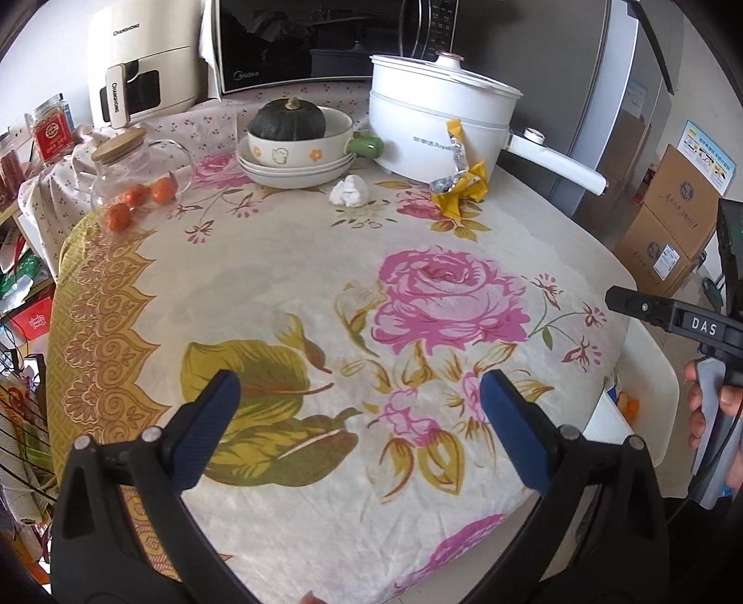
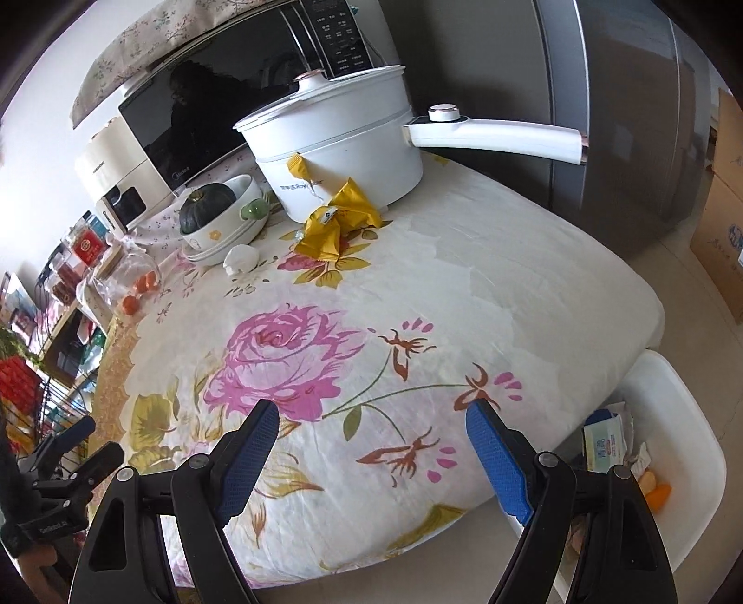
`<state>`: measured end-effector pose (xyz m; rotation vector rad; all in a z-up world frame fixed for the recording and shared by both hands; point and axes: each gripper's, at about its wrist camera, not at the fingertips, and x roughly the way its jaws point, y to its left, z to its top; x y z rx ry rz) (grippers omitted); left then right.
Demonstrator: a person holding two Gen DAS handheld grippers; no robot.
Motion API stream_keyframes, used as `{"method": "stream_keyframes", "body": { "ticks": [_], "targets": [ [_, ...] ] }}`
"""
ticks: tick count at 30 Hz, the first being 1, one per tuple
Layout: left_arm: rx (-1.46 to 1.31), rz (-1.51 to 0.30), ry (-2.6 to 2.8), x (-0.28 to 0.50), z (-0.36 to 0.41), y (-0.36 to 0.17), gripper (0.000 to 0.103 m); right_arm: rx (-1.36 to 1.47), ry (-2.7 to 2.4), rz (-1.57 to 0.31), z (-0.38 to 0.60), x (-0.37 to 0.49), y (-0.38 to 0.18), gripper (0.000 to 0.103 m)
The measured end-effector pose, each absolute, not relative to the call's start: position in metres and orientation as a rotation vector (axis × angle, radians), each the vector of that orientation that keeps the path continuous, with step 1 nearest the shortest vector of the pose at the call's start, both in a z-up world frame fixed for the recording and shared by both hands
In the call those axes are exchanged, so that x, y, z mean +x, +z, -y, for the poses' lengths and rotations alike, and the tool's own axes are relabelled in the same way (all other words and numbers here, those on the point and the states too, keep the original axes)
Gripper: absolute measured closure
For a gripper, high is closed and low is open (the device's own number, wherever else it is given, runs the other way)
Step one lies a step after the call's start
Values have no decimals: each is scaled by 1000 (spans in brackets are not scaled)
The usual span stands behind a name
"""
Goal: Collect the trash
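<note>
A crumpled white tissue [image 1: 349, 190] [image 2: 240, 259] lies on the flowered tablecloth [image 1: 288, 297] [image 2: 487, 297] in front of the stacked bowls. Yellow snack wrappers [image 1: 457, 186] [image 2: 336, 223] lie against the white electric pot [image 1: 436, 116] [image 2: 343, 148]. My left gripper [image 1: 360, 395] hovers open over the near part of the table, nothing between its blue pads. My right gripper [image 2: 371, 420] also stands open and empty above the cloth's near right side, far from the trash. A white bin [image 2: 673, 455] [image 1: 645, 399] beside the table holds packets and orange scraps.
Bowls with a dark green squash [image 1: 287, 121] [image 2: 206, 206] stand at the back, beside a glass jar [image 1: 134, 176] and small oranges [image 1: 118, 216]. A microwave [image 1: 316, 42], an air fryer [image 1: 139, 65], a grey fridge [image 2: 617, 116] and cardboard boxes [image 1: 668, 223] surround the table.
</note>
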<state>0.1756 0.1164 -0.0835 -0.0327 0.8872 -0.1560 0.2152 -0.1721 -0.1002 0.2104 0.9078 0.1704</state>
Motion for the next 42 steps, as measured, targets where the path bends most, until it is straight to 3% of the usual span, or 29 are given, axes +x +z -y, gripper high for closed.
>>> {"method": "stream_keyframes", "body": {
  "ticks": [22, 25, 31, 33, 35, 36, 42],
  "targets": [
    [10, -867, -68, 187, -174, -108, 1, 103, 100, -894, 72, 376, -146, 19],
    [13, -880, -65, 196, -174, -113, 1, 66, 82, -876, 65, 395, -147, 24],
    [26, -903, -61, 216, -170, -121, 1, 59, 55, -871, 69, 418, -156, 55],
    [11, -915, -74, 226, -169, -122, 1, 69, 55, -872, 78, 421, -158, 75],
    [-12, -904, -95, 239, -167, -120, 1, 62, 85, -872, 85, 421, -157, 82],
    [-23, -894, -101, 247, -167, -120, 1, 68, 113, -874, 88, 420, -156, 97],
    [-48, -858, -139, 310, -143, -121, 1, 70, 213, -871, 115, 401, -149, 97]
  ]
}}
